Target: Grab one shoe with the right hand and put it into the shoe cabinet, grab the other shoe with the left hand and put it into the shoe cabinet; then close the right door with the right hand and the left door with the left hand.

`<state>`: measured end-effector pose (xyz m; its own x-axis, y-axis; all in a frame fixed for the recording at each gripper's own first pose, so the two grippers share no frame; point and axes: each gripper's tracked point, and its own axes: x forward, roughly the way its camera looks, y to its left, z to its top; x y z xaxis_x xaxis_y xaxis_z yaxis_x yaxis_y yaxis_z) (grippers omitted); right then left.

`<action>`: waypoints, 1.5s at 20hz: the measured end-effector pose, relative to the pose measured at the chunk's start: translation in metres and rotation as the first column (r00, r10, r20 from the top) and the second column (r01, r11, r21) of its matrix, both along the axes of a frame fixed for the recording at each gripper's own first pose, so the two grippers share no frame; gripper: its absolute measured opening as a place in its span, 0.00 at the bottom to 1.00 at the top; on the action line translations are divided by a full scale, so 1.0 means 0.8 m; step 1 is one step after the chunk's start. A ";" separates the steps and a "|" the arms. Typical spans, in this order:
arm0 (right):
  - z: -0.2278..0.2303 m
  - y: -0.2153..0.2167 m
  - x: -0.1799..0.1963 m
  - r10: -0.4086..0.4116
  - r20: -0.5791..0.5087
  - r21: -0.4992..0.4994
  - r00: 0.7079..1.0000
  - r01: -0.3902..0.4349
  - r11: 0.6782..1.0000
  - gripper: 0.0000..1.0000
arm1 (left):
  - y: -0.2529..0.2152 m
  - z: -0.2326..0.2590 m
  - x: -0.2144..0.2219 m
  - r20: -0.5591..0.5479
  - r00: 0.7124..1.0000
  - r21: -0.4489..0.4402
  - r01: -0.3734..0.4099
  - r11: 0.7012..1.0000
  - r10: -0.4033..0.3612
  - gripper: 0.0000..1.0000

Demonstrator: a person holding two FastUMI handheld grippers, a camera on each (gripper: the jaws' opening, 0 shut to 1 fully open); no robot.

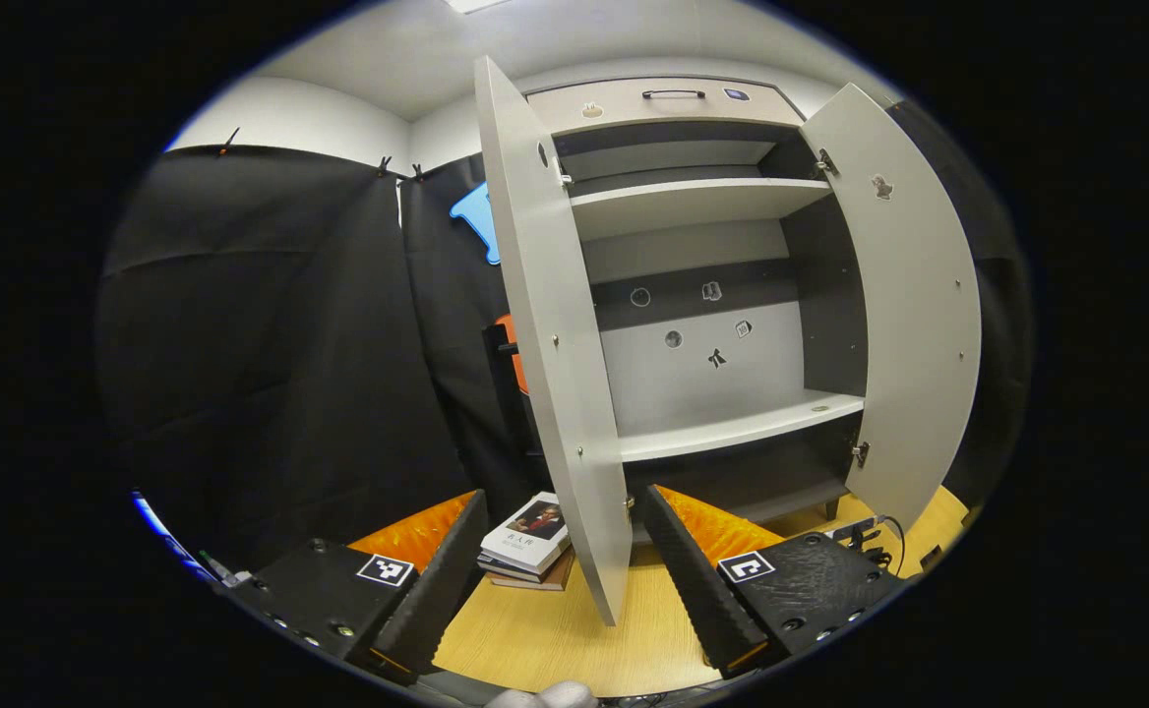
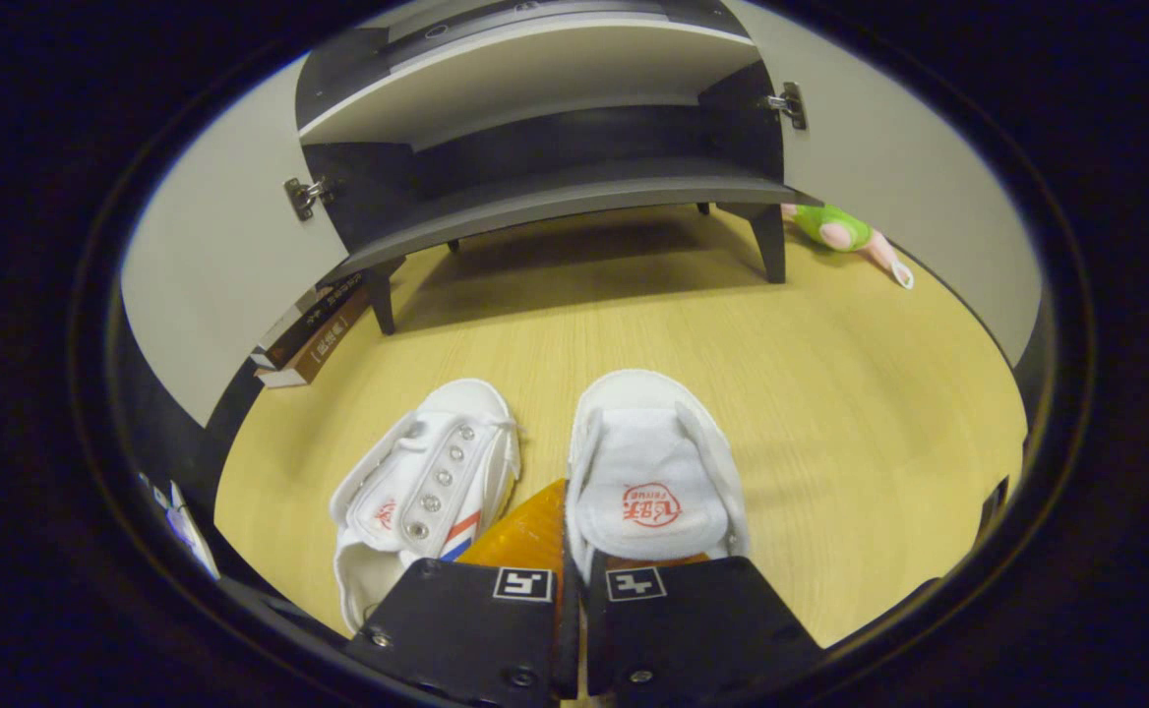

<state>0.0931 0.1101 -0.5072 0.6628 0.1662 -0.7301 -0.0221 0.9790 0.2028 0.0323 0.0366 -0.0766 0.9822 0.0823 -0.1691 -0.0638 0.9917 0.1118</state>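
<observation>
Our right gripper sits lowest in the right gripper view, its jaws nearly together on what looks like the inner wall of the right-hand white sneaker, though the contact itself is hidden from us. Beside it lies the other white sneaker, untouched on the wooden floor. Our left gripper hangs wide and empty before the shoe cabinet, whose left door and right door both stand open over bare shelves. We judge the task barely begun: both shoes and both doors remain.
</observation>
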 end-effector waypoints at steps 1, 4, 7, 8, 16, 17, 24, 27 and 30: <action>0.007 -0.002 -0.001 -0.005 0.001 0.006 1.000 0.005 1.000 0.07 | 0.000 0.000 0.000 0.003 1.000 -0.003 0.002 1.000 -0.002 0.96; 0.019 -0.007 -0.005 -0.006 0.018 -0.009 1.000 0.006 1.000 0.07 | 0.000 0.002 0.000 0.009 1.000 -0.010 0.015 1.000 -0.015 0.96; 0.048 -0.011 -0.005 -0.003 0.055 -0.019 0.998 0.005 1.000 0.07 | 0.001 0.004 -0.002 0.017 0.999 -0.018 0.031 0.999 -0.031 0.97; 0.064 -0.014 -0.005 -0.005 0.072 -0.024 0.997 0.007 1.000 0.07 | 0.002 0.003 -0.003 0.018 0.999 -0.021 0.037 0.999 -0.037 0.96; 0.253 -0.026 0.019 -0.021 0.288 -0.062 0.957 0.040 0.997 0.06 | 0.019 0.000 -0.018 0.035 0.996 -0.057 0.081 0.995 -0.079 0.96; 0.277 -0.024 0.024 -0.014 0.313 -0.068 0.950 0.037 0.997 0.07 | 0.021 0.001 -0.020 0.038 0.996 -0.064 0.081 0.995 -0.079 0.96; 0.424 -0.032 0.077 0.027 0.481 -0.121 0.877 0.036 0.992 0.06 | 0.028 0.003 -0.020 0.047 0.997 -0.100 0.065 0.993 -0.061 0.96; 0.456 -0.035 0.119 0.048 0.521 -0.143 0.852 0.032 0.989 0.04 | 0.030 0.001 -0.019 0.041 0.999 -0.107 0.035 0.994 -0.031 0.96; 0.475 -0.044 0.166 0.067 0.538 -0.173 0.840 0.033 0.984 0.07 | 0.031 0.004 -0.016 0.041 0.999 -0.111 0.013 0.994 -0.009 0.96</action>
